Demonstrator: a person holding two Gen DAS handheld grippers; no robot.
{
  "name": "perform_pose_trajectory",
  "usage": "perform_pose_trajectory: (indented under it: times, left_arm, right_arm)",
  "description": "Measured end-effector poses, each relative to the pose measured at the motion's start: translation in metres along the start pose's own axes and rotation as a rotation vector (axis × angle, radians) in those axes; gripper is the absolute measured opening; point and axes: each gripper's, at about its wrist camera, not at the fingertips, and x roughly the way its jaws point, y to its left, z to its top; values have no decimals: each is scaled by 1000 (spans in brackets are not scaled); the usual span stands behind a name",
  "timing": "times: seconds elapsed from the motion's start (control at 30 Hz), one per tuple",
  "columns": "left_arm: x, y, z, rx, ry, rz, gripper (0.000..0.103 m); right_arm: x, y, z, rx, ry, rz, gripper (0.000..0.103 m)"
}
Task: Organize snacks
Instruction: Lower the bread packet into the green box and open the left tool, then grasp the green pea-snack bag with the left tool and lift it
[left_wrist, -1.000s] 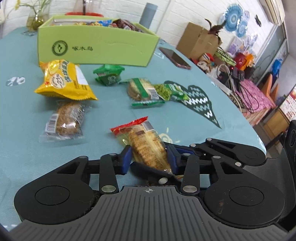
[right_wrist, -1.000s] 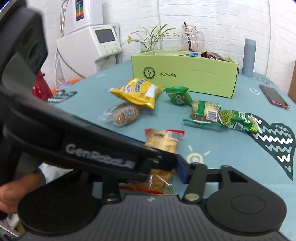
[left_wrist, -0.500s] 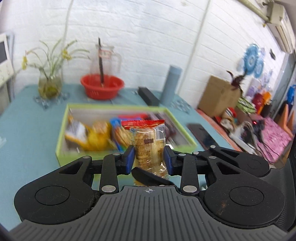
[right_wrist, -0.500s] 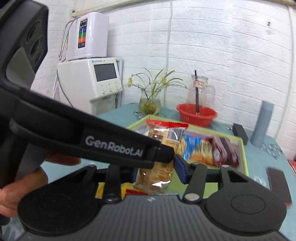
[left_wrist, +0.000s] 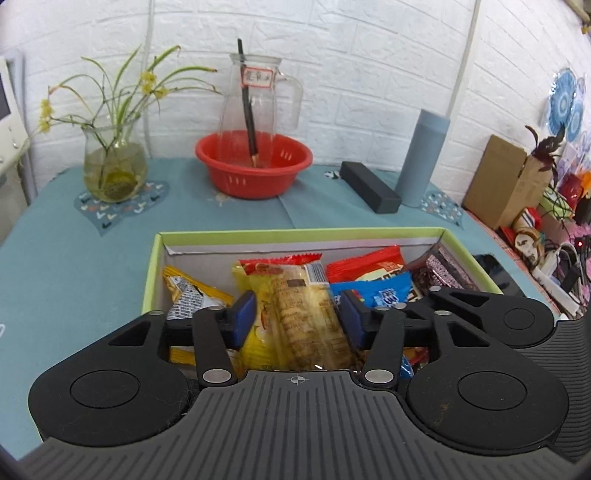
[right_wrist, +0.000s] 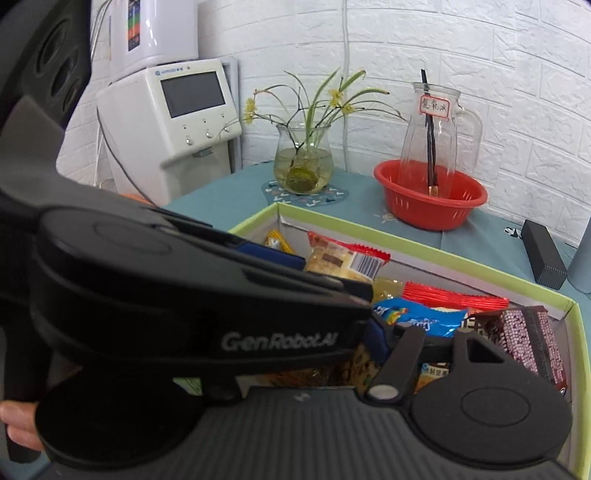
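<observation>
The clear biscuit pack with a red top edge (left_wrist: 303, 314) (right_wrist: 343, 258) lies inside the green box (left_wrist: 295, 233) (right_wrist: 443, 258), on top of other snacks. My left gripper (left_wrist: 297, 317) hangs over the box with its jaws opening; the pack lies between its blue pads and a gap shows on each side. My right gripper (right_wrist: 306, 332) is also over the box, its jaws opening. Its right fingertip (right_wrist: 376, 332) stands off the pack, and the left gripper's body hides the other finger. A blue pack (left_wrist: 380, 291), a red pack (left_wrist: 365, 262) and a dark pack (left_wrist: 439, 271) fill the box's right half.
Behind the box stand a red basin (left_wrist: 255, 162) holding a glass jug (left_wrist: 255, 92), a vase of flowers (left_wrist: 110, 166), a black bar-shaped case (left_wrist: 369, 186) and a grey-blue cylinder (left_wrist: 421, 158). A phone (left_wrist: 491, 266) lies right of the box. A white machine (right_wrist: 177, 122) stands far left.
Both grippers lifted the biscuit pack off the table and carried it forward over the green box. Their jaws then spread, and the pack now rests among the snacks inside.
</observation>
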Motion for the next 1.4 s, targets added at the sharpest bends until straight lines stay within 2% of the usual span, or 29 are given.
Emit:
perform_pose_trajectory:
  times: [0.03,0.07,0.13,0.17,0.2,0.23,0.3,0.37,0.47,0.53,0.63,0.77,0.87,1.0,1.07,1.17,1.27,1.4]
  left_arm:
    - [-6,0,1,-10,-4,-6,53]
    - [-16,0,3,-30,-17,-24,56]
    - [-44,-2,1,-59,-57,-67,65]
    - [-58,-4,-3,-68,-78,-87,68]
    - [-76,-8,-10,-78,-101,-111,77]
    - [-90,-12,-19,-81,-111,-134,80]
    - [-115,-27,-45,-63,-112,-180,80]
    - [-130,-45,-74,-44,-91,-219,80]
    - [-137,-79,-118,-10,-28,-275,80]
    - [-136,-101,-144,2,20,-312,79]
    - [-129,-122,-167,-11,87,-354,75]
    - [-122,-125,-170,-26,104,-316,74]
    - [-120,-108,-164,-102,99,-282,73]
    - [-117,-83,-161,-198,106,-251,73]
    - [-117,-76,-162,-220,109,-247,73]
    - [-121,-76,-164,-219,110,-240,74]
    - [-125,-78,-169,-208,116,-241,76]
    - [-127,-78,-179,-211,137,-261,76]
  right_arm:
    - [-7,3,0,-10,-6,-11,77]
    - [-17,6,-1,-24,-24,-25,82]
    - [-50,12,-8,-43,-84,-53,83]
    - [-70,14,-17,-32,-117,-73,85]
    - [-93,15,-29,-7,-152,-88,88]
    - [-115,16,-45,30,-180,-97,89]
    - [-156,20,-84,128,-204,-97,91]
    - [-188,24,-126,217,-193,-116,92]
    - [-219,30,-179,331,-143,-190,92]
    - [-231,29,-202,373,-112,-219,92]
    - [-233,19,-211,370,-80,-238,92]
    - [-216,2,-198,217,-44,-227,93]
    - [-199,-14,-183,121,-16,-181,93]
    - [-166,-28,-166,59,31,-66,93]
    - [-149,-33,-162,73,59,-15,93]
    - [-140,-38,-164,195,83,67,94]
    - [-155,-26,-177,256,64,47,94]
    - [-182,16,-198,287,47,-8,94]
